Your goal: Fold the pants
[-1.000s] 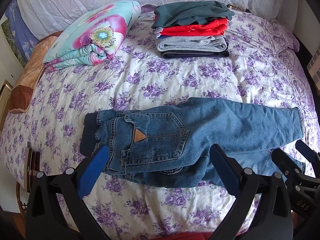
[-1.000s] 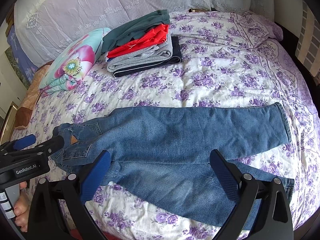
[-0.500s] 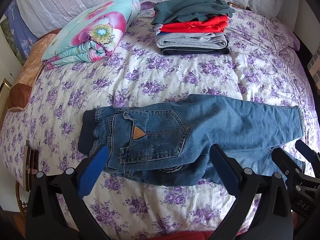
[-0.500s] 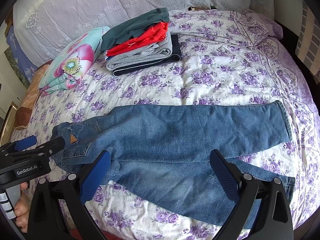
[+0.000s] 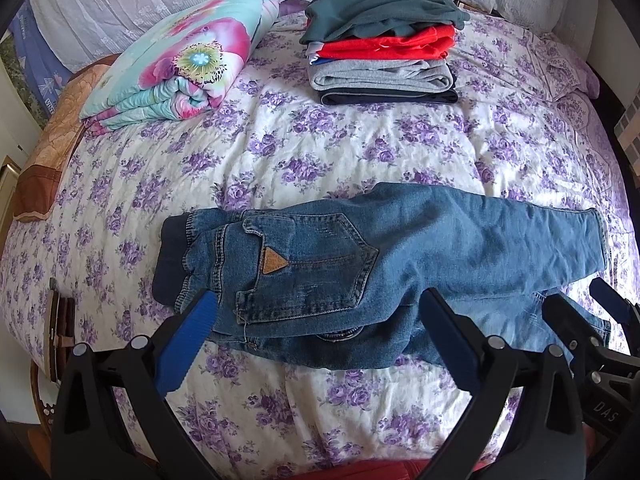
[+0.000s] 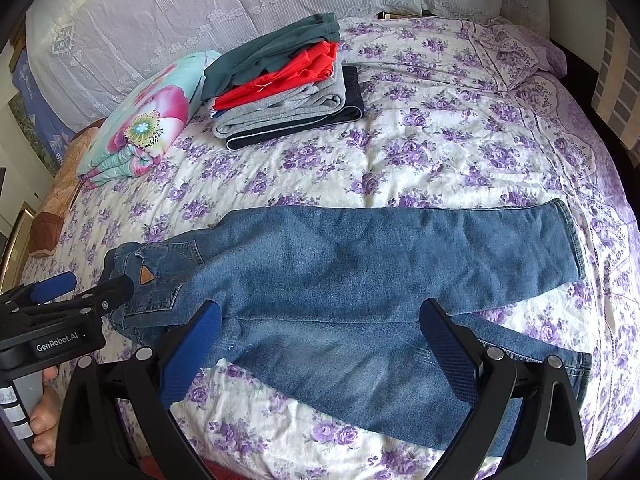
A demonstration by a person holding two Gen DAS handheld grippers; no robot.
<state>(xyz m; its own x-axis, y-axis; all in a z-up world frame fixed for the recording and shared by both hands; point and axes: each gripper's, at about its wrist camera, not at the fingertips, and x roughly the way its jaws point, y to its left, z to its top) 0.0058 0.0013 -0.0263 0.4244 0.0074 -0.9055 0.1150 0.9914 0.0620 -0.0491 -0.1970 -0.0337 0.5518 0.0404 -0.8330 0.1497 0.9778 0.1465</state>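
On the floral bedspread [image 5: 320, 152], jeans [image 5: 400, 256] lie sideways, waistband left. Left gripper [image 5: 316, 316] and right gripper [image 6: 320, 332] hover spread wide, grasping nothing.

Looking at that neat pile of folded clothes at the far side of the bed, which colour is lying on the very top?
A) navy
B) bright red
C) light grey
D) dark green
D: in the stack of folded clothes, the dark green garment lies on top, with the red, grey and navy layers showing beneath it in both views.
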